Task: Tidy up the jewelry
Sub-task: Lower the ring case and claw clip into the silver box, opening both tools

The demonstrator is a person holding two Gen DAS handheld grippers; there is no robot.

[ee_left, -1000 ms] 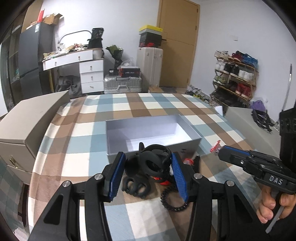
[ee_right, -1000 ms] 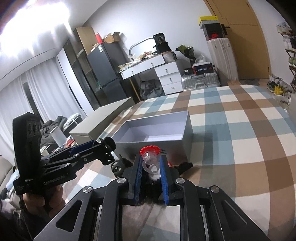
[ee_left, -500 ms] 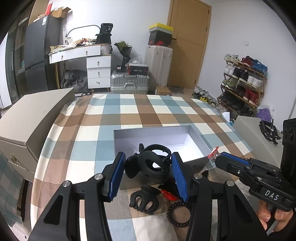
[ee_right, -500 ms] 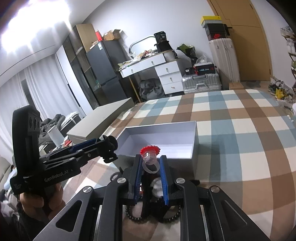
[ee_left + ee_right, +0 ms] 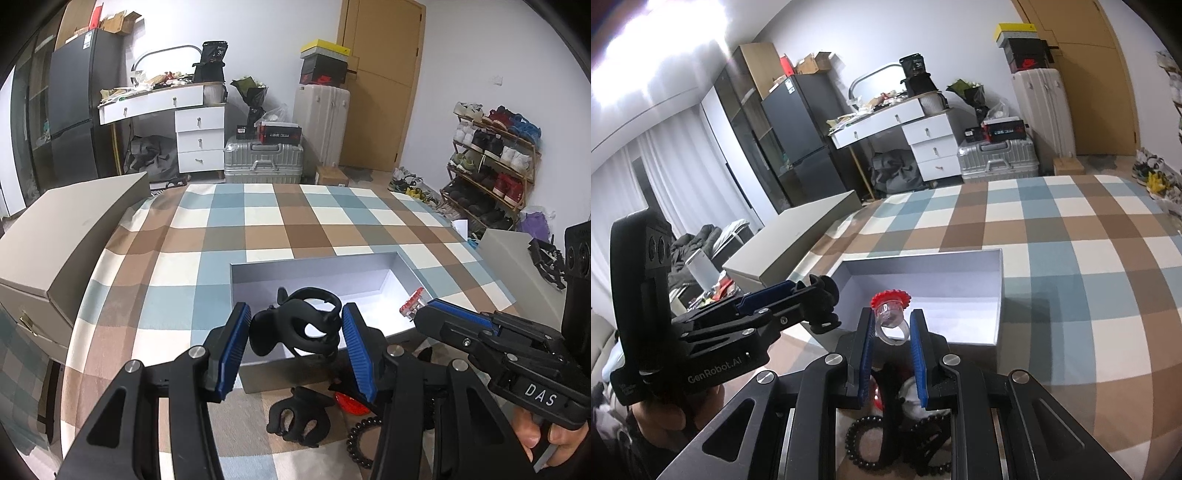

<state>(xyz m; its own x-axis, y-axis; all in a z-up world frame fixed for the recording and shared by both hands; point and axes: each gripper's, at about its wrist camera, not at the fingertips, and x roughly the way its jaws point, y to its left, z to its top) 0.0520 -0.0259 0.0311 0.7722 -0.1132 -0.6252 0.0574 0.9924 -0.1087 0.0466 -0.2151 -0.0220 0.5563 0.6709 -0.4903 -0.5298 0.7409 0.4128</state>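
Observation:
My left gripper is shut on a black claw hair clip and holds it above the near edge of the open grey box. My right gripper is shut on a clear ring with a red top, above the near side of the same box. The right gripper also shows at the right of the left wrist view. The left gripper also shows at the left of the right wrist view. On the checked cloth below lie a second black claw clip, a black bead bracelet and a red piece.
The checked cloth covers the table. A beige box stands at its left edge, another grey one at the right. Behind are a suitcase, a white desk and a shoe rack.
Both grippers have risen and moved forward with their items, from over the pile on the cloth to over the box's near edge.

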